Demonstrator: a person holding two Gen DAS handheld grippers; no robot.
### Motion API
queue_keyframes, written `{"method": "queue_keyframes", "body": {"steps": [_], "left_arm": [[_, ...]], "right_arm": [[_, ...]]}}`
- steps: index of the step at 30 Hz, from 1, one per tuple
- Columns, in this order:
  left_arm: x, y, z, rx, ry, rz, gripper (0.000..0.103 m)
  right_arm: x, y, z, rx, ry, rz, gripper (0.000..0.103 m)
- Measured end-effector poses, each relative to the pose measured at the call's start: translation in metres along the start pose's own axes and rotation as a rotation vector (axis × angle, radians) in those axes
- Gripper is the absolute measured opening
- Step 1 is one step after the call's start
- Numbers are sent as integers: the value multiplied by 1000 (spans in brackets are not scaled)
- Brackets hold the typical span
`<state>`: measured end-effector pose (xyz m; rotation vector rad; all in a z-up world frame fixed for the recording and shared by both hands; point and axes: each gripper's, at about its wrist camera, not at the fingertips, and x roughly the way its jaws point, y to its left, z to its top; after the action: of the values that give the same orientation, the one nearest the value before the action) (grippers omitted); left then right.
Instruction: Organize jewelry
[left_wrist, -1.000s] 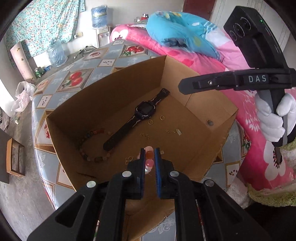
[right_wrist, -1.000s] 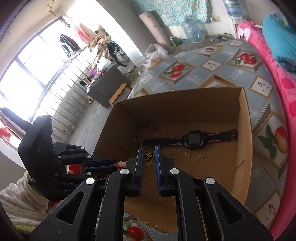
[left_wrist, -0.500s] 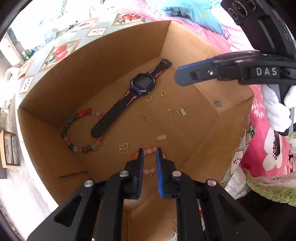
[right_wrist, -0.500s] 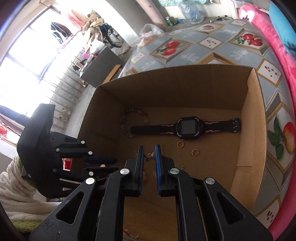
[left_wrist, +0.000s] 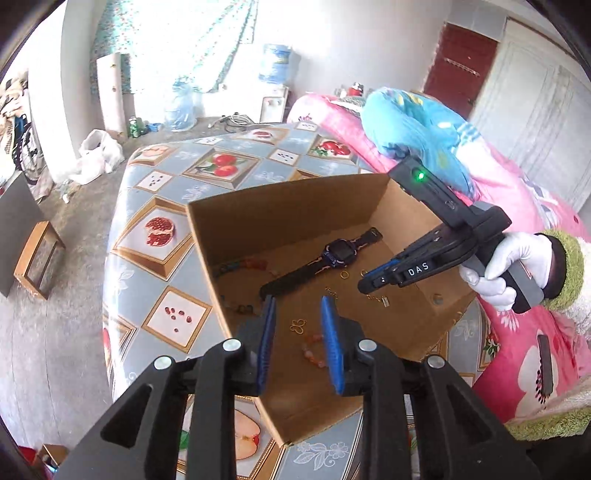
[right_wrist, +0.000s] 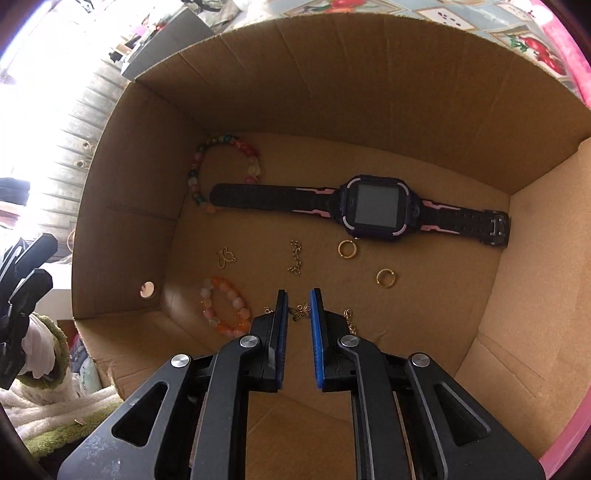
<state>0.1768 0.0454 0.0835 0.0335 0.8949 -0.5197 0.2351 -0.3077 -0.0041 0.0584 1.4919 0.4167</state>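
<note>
The left hand-held gripper (left_wrist: 297, 325) has pulled back above the cardboard box (left_wrist: 280, 206) with its blue pads now apart and empty; the orange bead bracelet (right_wrist: 225, 312) it carried half a second ago lies on the box floor. The right hand-held gripper (right_wrist: 298, 308) has come down, slightly apart around the butterfly charm (right_wrist: 300, 311), probably the next piece to take.

Jewelry (right_wrist: 347, 248) strewn across box floor (right_wrist: 436, 295)
</note>
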Motion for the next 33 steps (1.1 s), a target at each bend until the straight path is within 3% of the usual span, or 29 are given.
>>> {"method": "queue_keyframes", "body": {"steps": [4, 8, 12, 15, 18, 21, 25, 29, 33], "left_arm": [[-7, 11, -16, -73, -40, 67, 30], [-10, 18, -29, -114, -37, 63, 31], [-14, 22, -35, -141, -53, 58, 37], [-16, 21, -37, -155, -66, 48, 42], [-14, 22, -38, -178, -72, 33, 49], [-10, 23, -40, -210, -65, 16, 54], [-3, 24, -41, -243, -57, 4, 60], [8, 26, -44, -288, -27, -21, 61], [20, 25, -47, -311, 4, -38, 61]], "right_arm": [[5, 3, 1, 4, 0, -23, 13], [-5, 7, -5, 17, -47, -27, 13], [-50, 11, -23, 20, -208, -13, 13], [-94, 10, -50, 21, -379, -70, 16], [-126, 7, -84, 49, -521, -153, 28], [-138, -3, -115, 112, -603, -216, 38], [-136, -34, -142, 234, -633, -242, 43], [-113, -59, -154, 348, -595, -111, 43], [-89, -61, -156, 411, -574, -54, 43]]}}
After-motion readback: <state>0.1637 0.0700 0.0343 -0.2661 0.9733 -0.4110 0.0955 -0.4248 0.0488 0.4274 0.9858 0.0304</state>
